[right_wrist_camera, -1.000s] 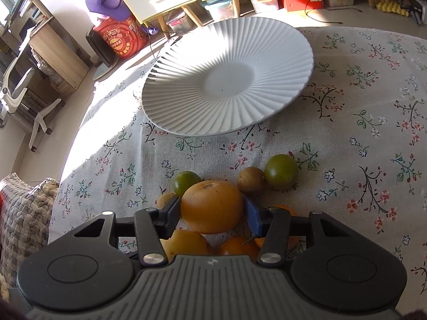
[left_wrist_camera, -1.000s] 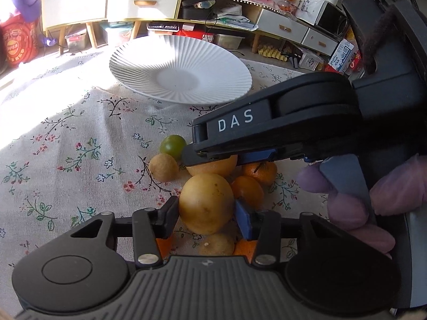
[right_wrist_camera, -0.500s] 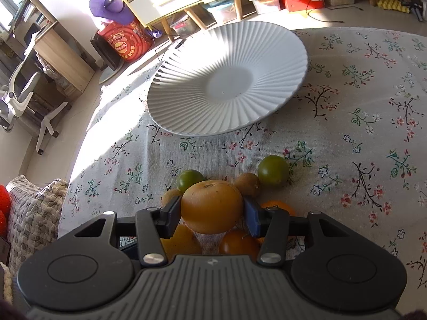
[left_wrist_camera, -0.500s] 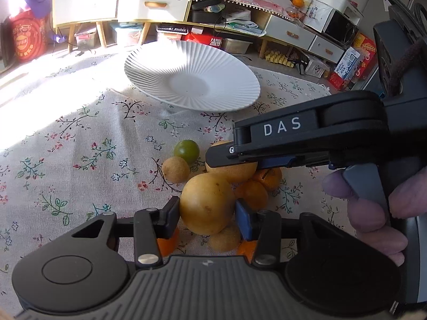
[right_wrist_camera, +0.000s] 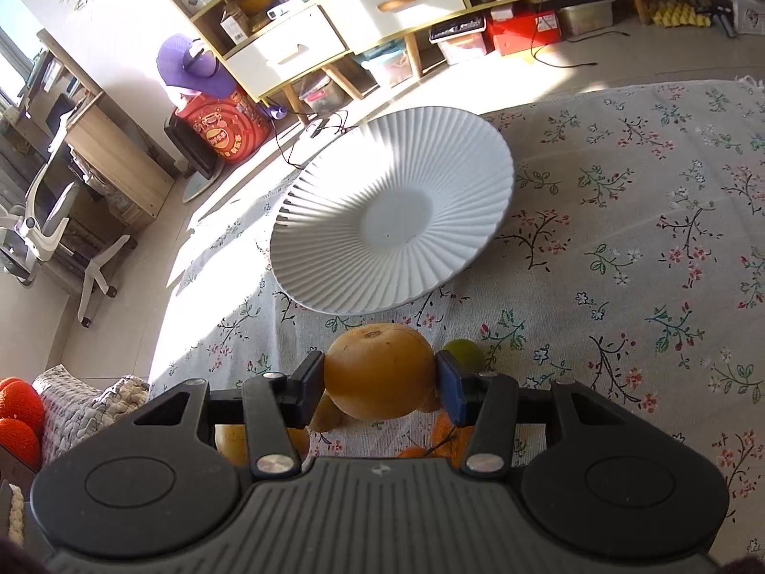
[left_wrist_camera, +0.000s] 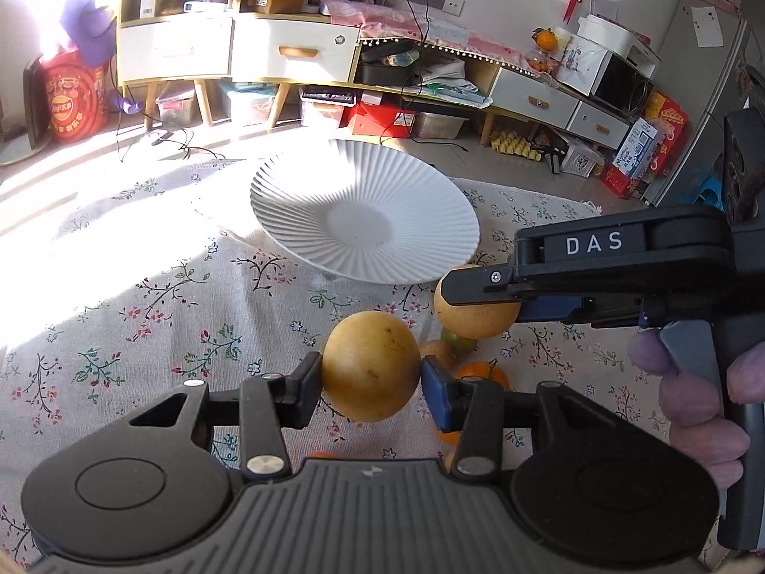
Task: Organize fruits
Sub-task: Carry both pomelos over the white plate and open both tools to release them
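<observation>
My left gripper (left_wrist_camera: 370, 378) is shut on a large yellow pear (left_wrist_camera: 370, 366) and holds it above the cloth. My right gripper (right_wrist_camera: 380, 380) is shut on a second yellow-orange pear (right_wrist_camera: 380, 370); in the left wrist view that pear (left_wrist_camera: 471, 323) hangs from the black right gripper body marked DAS (left_wrist_camera: 621, 263). The ribbed white plate (left_wrist_camera: 296, 205) stands empty beyond both grippers, and it also shows in the right wrist view (right_wrist_camera: 334, 258). Small fruits stay on the cloth below: a green one (right_wrist_camera: 464, 354), oranges (left_wrist_camera: 480, 373) and a small brown one (left_wrist_camera: 437, 349).
The table wears a floral cloth (left_wrist_camera: 143, 315) with its far edge behind the plate. A sideboard with drawers (left_wrist_camera: 287, 52) and floor clutter lie beyond. A chair (right_wrist_camera: 38, 225) stands left of the table. Red-orange balls (right_wrist_camera: 16, 411) lie at the left edge.
Both grippers have lifted their pears off the fruit pile and moved them up and toward the plate. The small fruits stay on the cloth.
</observation>
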{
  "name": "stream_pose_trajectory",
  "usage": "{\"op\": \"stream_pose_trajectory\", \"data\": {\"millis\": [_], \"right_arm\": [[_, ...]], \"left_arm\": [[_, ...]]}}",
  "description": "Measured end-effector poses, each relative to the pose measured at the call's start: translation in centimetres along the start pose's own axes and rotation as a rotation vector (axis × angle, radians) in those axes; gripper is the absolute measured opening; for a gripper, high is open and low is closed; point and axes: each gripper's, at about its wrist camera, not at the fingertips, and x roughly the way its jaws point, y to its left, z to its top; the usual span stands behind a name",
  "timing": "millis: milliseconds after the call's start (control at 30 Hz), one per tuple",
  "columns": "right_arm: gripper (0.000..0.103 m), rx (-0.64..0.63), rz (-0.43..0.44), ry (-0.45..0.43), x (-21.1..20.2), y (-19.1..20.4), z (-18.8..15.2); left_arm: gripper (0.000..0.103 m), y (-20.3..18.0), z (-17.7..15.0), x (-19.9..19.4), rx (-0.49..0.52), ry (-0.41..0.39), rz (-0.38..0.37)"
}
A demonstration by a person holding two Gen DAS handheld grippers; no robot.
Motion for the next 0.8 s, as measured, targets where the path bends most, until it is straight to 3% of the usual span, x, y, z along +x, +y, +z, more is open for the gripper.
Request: {"op": "stream_pose_trajectory", "data": {"millis": [300, 800], "right_arm": [[0.046, 0.027, 0.004, -0.067, 1.2, -0.9, 3.5], [0.046, 0.066, -0.023, -0.045, 6.6, -1.7, 7.7]], "left_arm": [[0.033, -0.2, 3.4, 2.8, 0.045, -0.044, 0.014], [0.030, 0.5, 6.1, 9.2, 0.101, -0.023, 0.069]]}}
